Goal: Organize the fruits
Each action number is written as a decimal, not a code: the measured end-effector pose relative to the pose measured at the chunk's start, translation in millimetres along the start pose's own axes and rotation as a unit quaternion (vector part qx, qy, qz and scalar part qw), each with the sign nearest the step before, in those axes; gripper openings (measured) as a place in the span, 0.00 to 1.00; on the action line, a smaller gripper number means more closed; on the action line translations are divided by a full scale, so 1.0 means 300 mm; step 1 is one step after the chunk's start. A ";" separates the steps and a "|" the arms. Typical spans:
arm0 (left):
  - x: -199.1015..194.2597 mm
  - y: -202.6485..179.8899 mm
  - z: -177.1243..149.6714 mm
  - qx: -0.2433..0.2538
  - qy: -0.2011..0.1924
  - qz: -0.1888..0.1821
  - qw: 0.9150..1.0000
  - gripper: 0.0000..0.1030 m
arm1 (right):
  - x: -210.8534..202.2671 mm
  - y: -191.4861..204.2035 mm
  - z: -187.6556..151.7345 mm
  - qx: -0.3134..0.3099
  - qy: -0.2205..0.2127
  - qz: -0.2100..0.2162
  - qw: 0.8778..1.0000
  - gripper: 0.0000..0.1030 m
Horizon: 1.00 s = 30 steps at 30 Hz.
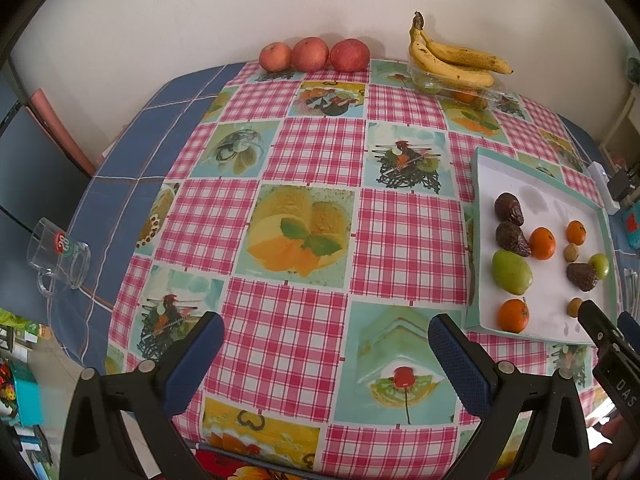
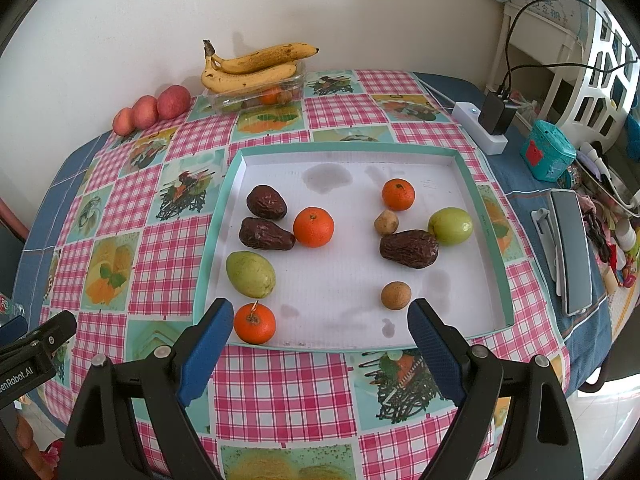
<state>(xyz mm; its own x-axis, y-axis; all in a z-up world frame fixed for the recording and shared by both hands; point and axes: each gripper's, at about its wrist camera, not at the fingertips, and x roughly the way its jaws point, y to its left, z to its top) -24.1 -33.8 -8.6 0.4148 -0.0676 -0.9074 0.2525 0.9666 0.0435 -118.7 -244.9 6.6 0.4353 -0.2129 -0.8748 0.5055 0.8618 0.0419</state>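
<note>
At the far left of the table, against the wall, three apples sit in a row, and next to them two bananas rest across a clear plastic box. The left gripper hangs over bare tablecloth with its jaws spread and nothing between them. Further right lies the shallow white tray holding the loose fruit: three dark wrinkled avocados, the nearest to the left rim, two green pears, one of them near that rim, three tangerines, one at the front edge, and a few small brown round fruits. The right gripper hovers over the tray's front edge, jaws wide apart and empty. The tangerines look firm, light and likely to roll, best pinched across the middle; the avocados seem soft, so a gentle hold across the widest part would suit. The checked tablecloth looks smooth and wipeable. To the right sit a power strip with a charger, a teal tin and clutter.
</note>
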 end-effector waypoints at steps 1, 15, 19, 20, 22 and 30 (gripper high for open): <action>0.000 0.000 0.000 0.000 -0.001 0.001 1.000 1.00 | 0.000 0.000 0.000 0.000 0.000 0.000 1.000 0.87; 0.002 0.005 0.000 0.000 0.000 0.001 1.000 1.00 | 0.002 0.005 0.002 0.000 0.001 0.000 1.000 0.87; 0.002 0.005 0.001 0.000 0.000 0.001 1.000 1.00 | 0.003 0.007 -0.005 -0.001 0.001 -0.001 1.000 0.87; 0.002 0.005 0.001 0.000 0.000 0.001 1.000 1.00 | 0.003 0.007 -0.005 -0.001 0.002 -0.001 1.000 0.87; 0.002 0.007 0.002 0.000 0.001 0.002 1.000 1.00 | 0.004 0.010 -0.007 -0.002 0.002 -0.001 1.000 0.87; 0.005 0.014 0.004 -0.002 0.002 0.006 1.000 1.00 | 0.003 0.006 -0.006 -0.002 0.002 -0.001 1.000 0.87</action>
<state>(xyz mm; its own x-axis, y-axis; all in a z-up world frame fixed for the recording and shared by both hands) -21.4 -30.1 -9.4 0.4135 -0.0547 -0.9089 0.2448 0.9681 0.0531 -118.7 -242.8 5.0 0.4312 -0.2125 -0.8769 0.5038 0.8629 0.0387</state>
